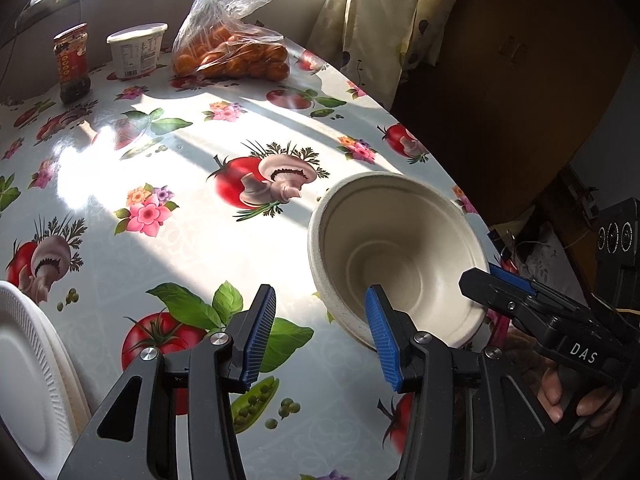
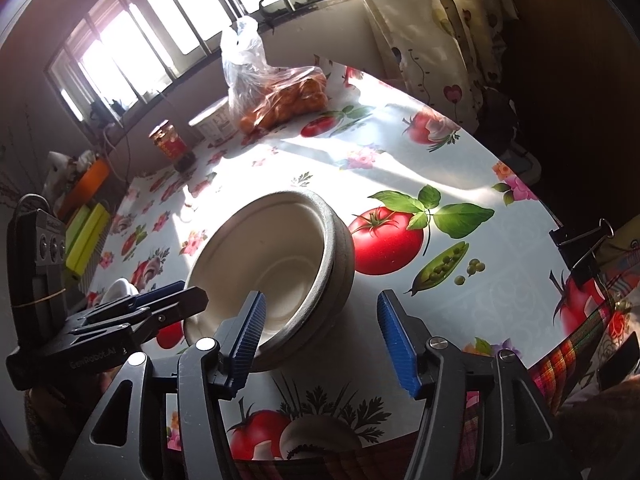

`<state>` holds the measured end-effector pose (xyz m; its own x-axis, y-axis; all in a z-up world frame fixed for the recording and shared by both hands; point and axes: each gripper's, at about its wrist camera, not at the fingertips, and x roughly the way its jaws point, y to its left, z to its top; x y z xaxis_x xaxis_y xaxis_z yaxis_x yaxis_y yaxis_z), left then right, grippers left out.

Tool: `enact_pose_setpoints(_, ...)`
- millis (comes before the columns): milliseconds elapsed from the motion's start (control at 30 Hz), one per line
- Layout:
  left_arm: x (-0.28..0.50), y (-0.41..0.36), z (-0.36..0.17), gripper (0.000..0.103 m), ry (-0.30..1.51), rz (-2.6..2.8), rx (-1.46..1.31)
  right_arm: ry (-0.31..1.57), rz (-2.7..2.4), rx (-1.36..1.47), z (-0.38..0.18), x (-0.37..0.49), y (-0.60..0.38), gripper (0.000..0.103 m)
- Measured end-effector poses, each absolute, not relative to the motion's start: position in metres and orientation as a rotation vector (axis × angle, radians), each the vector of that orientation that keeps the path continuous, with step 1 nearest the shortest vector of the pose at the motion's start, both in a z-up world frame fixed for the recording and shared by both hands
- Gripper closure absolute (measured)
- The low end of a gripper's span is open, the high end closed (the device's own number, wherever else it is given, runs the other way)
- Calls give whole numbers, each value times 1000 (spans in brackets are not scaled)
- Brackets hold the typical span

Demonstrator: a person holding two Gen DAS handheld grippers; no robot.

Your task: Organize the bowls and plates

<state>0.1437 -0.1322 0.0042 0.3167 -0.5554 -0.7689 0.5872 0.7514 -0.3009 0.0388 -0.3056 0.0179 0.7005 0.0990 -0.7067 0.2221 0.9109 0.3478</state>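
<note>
a beige paper bowl stack (image 2: pixel 276 264) rests on the floral-clothed bench (image 1: pixel 160 184); left gripper (image 1: pixel 322 338) and right gripper (image 2: pixel 332 336) fingers stand apart, holding nothing.

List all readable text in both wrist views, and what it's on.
"DAS" – on the black body of the right gripper, seen in the left wrist view.
"GenRobot.AI" – on the body of the left gripper, seen in the right wrist view; dim, so the reading is only likely.
White tub – printed label panel, too small to read.
Red-labelled jar – characters on the label, too blurred to read.
Nothing else bears text.
</note>
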Motion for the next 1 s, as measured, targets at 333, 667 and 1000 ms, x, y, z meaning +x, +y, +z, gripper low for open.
enact_pose_setpoints(333, 136, -133, 7, 55, 961, -771, 31, 787, -54, 428, 17, 39, -308, 42)
enact_pose_setpoints(667, 140, -137, 5, 55, 972, -781, -4, 782, -43, 440, 17, 41, -310, 42)
enact_pose_setpoints(1000, 144, -140, 1, 55, 987, -798, -39, 777, -39, 442, 15, 43, -310, 42)
